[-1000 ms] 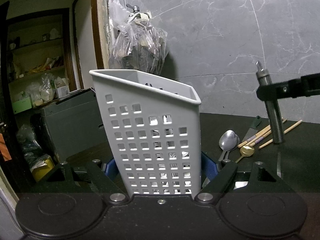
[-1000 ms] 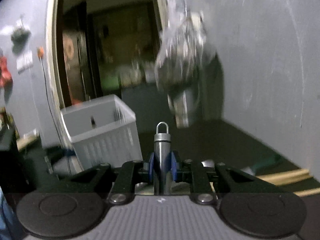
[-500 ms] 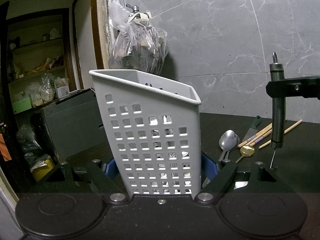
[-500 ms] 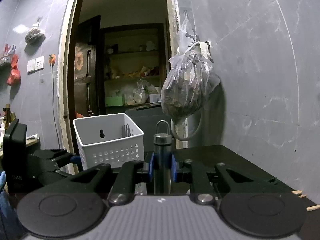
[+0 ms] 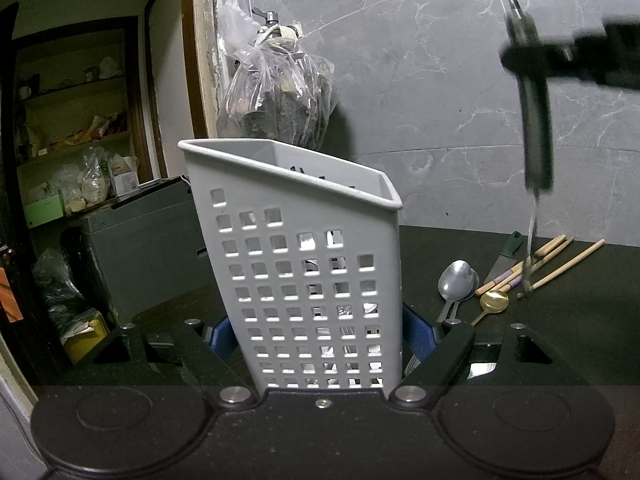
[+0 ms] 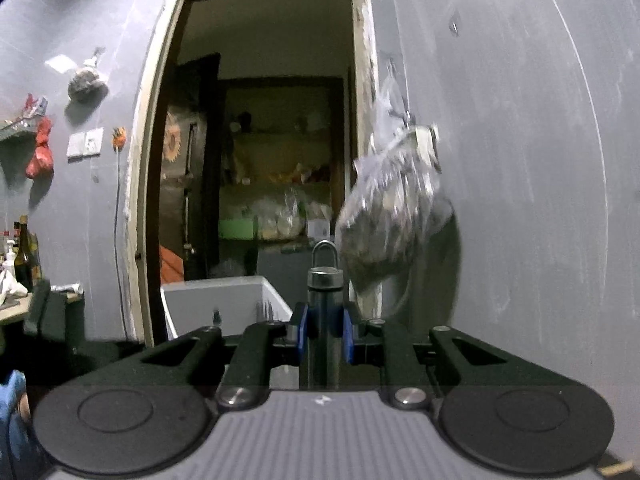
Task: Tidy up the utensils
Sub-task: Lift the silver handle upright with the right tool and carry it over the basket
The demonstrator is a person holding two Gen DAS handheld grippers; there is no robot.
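Left gripper (image 5: 320, 340) clamps the white perforated caddy (image 5: 304, 264) by its lower sides, upright on the dark table (image 5: 560, 340). Right gripper (image 6: 324, 332) is closed narrow on a dark-handled utensil (image 6: 325, 312), hanging ring up top, held in the air above the loose pile, well right of the caddy. Step in hand: carrying this piece over for loading. Next move, I'd say: bring it above the caddy's open top, working end down, then let go. Silver spoons (image 5: 456, 284), gold spoon (image 5: 494, 302), chopsticks (image 5: 560, 264), green-handled knife (image 5: 506, 256) not yet sorted. Hard to read: utensil blurred in left view, its thin working end barely visible, can't tell what type. Caddy contents mostly hidden.
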